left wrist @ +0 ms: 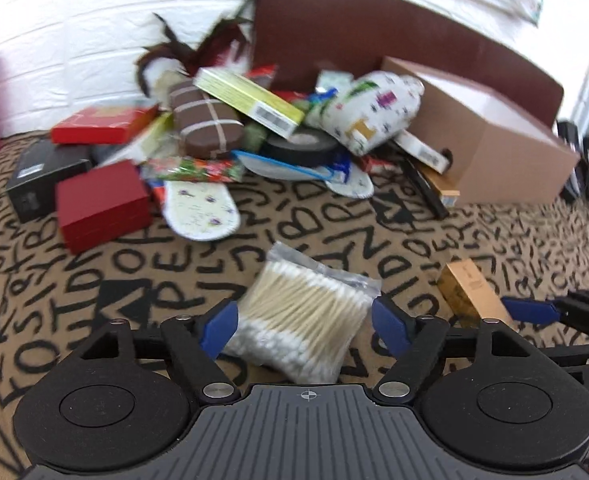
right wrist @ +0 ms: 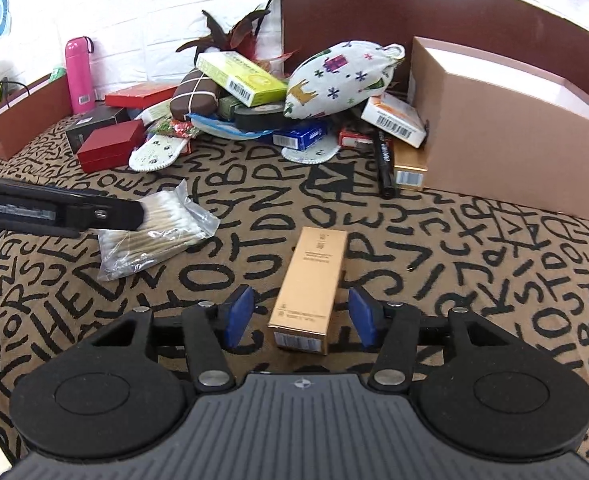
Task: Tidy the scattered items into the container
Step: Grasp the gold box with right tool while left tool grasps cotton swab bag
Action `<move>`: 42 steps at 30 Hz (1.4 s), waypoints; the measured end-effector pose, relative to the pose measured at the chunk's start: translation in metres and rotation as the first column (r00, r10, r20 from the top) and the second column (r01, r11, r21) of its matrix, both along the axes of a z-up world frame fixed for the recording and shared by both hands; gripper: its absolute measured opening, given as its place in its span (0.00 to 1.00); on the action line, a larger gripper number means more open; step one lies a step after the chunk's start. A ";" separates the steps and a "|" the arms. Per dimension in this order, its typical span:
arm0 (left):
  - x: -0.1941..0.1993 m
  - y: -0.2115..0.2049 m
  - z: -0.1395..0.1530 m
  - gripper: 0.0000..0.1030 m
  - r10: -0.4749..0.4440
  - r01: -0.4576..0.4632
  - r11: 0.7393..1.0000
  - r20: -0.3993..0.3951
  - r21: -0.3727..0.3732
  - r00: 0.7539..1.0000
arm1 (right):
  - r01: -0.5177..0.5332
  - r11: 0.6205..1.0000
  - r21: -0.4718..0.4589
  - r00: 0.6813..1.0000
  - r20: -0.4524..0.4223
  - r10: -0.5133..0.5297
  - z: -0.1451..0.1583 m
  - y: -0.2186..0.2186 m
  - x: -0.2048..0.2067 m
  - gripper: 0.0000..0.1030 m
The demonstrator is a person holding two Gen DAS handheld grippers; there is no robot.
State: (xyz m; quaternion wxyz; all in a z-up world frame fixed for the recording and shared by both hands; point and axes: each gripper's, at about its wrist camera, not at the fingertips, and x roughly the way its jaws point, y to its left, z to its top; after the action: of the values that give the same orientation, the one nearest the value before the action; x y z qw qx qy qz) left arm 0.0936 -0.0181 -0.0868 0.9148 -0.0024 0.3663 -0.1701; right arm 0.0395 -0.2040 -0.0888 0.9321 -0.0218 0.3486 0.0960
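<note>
A clear bag of cotton swabs (left wrist: 300,316) lies on the letter-patterned cloth (left wrist: 94,280). My left gripper (left wrist: 306,326) is open with its blue pads on either side of the bag. The bag also shows in the right wrist view (right wrist: 154,232), partly hidden by the left gripper's body. A gold box (right wrist: 308,292) lies lengthwise between the open pads of my right gripper (right wrist: 301,316). The gold box shows at the right of the left wrist view (left wrist: 470,296). An open cardboard box (right wrist: 502,128) stands at the back right, also in the left wrist view (left wrist: 482,136).
A pile sits at the back: red boxes (right wrist: 110,150), a yellow-green box (right wrist: 240,76), a patterned pouch (right wrist: 338,80), black tape roll (right wrist: 260,116), a brown case (right wrist: 194,98), a black marker (right wrist: 384,160). A pink bottle (right wrist: 79,76) and a brown bag (right wrist: 18,120) stand left.
</note>
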 end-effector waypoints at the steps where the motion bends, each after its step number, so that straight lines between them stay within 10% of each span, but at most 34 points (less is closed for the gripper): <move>1: 0.002 -0.003 -0.002 0.82 -0.011 0.011 1.000 -0.002 0.013 1.000 | -0.003 1.000 0.002 1.000 -0.005 0.003 -0.001 0.001 0.001 0.55; 5: 0.003 -0.008 -0.008 0.70 -0.019 0.018 0.997 0.002 0.078 1.000 | -0.003 1.000 0.006 1.000 -0.031 0.003 -0.006 -0.001 0.004 0.47; 19: 0.010 -0.027 -0.015 0.73 -0.059 0.058 0.985 0.001 0.160 0.998 | 0.015 0.999 0.034 1.000 -0.008 -0.015 -0.014 -0.006 0.009 0.39; 36: 0.013 -0.050 0.016 0.11 -0.078 0.077 0.995 0.010 0.059 0.997 | 0.032 0.988 0.152 0.999 0.029 -0.037 0.013 -0.039 -0.007 0.33; 42: 0.008 -0.074 -0.002 0.63 -0.124 0.120 0.962 0.003 0.243 0.992 | 0.058 0.986 0.159 0.996 0.058 -0.068 0.021 -0.054 -0.012 0.33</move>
State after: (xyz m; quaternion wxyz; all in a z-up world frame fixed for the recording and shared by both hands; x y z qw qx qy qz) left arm 0.1014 -0.0925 -0.0889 0.8992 0.1336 0.3756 -0.1801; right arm 0.0276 -0.2576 -0.0674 0.9440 0.0599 0.3107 0.0931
